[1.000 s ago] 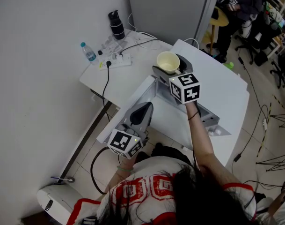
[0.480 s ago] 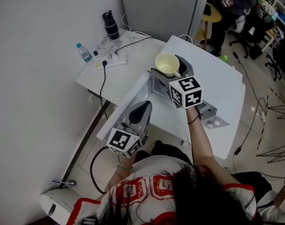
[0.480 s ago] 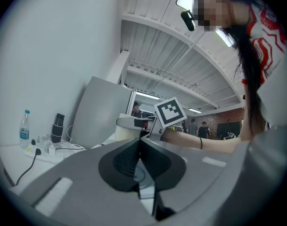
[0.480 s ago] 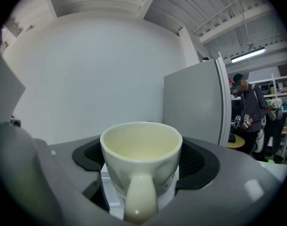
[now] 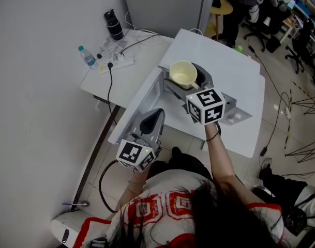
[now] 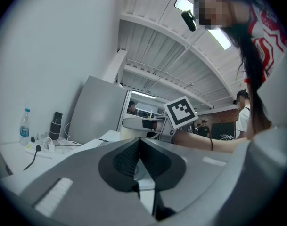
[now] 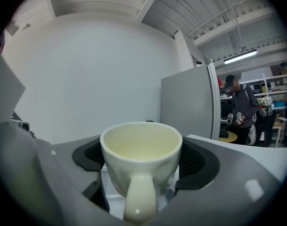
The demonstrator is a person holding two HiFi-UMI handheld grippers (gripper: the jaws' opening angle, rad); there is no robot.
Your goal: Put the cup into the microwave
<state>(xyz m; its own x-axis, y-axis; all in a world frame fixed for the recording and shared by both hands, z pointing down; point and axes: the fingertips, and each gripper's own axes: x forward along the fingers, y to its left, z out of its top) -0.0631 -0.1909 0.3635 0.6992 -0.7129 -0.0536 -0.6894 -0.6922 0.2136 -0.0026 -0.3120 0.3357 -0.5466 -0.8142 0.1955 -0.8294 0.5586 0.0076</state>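
Above the near edge of the white table (image 5: 240,94), we hold the cream cup (image 7: 140,152) in the right gripper (image 5: 187,80). Its two dark pads press on opposite sides of the cup wall, the cup is upright, and the handle points back toward the camera. The left gripper (image 5: 155,115) hangs lower and nearer to us, with its jaws pressed together on nothing.

No microwave shows in any view, so we judge this to be the carrying leg of the task. To do it well, we should keep the cup level and the squeeze steady, since the round wall could slip between flat pads. We should also look for the oven before moving far. The left gripper is free, so it should probably work the door if that is closed.

Compared with a second ago, the grip and the upright cup are the same. The water bottle (image 5: 86,56), the black flask (image 5: 114,25) and the power strip (image 5: 113,62) now sit further left in the head view. More floor shows on the right, so we think our head has turned rather than the grippers travelling much.
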